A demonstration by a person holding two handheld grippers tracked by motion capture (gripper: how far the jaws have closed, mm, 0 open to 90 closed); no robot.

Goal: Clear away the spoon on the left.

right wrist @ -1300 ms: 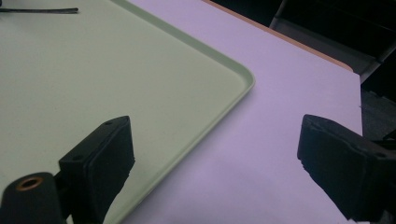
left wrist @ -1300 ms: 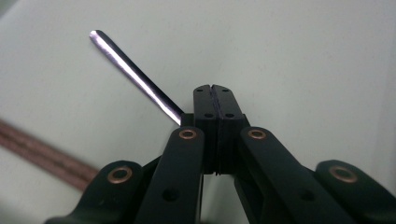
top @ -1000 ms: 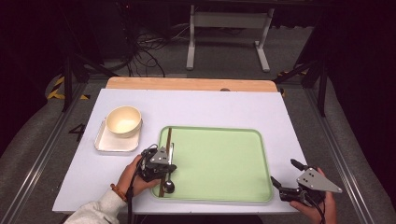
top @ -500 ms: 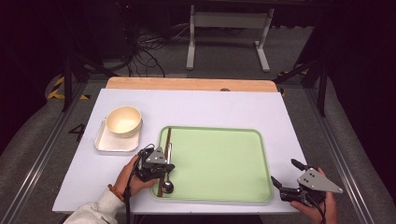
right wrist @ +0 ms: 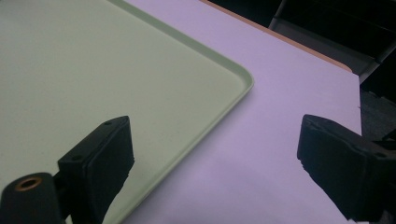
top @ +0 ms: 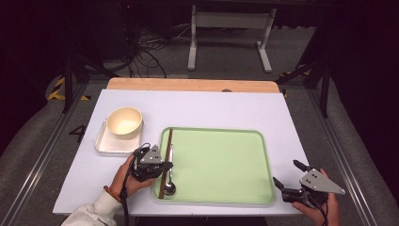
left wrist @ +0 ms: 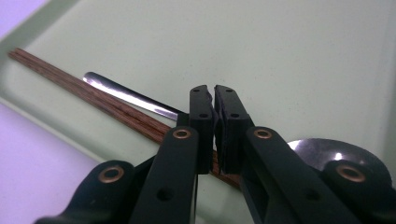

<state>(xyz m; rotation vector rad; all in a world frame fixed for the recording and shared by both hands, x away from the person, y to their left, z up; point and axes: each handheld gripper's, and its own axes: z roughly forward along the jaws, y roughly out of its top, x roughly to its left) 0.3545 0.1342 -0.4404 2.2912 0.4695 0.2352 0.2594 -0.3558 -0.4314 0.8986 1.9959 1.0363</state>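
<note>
A pale lilac-white rectangular surface [top: 202, 108] fills the middle of the high view, with a light wooden board edge [top: 188, 85] along its far side. Beyond it, grey carpeted floor [top: 235, 54] stretches into a dark room. A white metal stand with two splayed feet [top: 229, 28] rests on that floor, and a tangle of black cables [top: 146, 52] lies to its left. Yellow-and-black hazard tape [top: 60, 89] marks the floor at the left, beside a black metal frame post [top: 68, 80].
</note>
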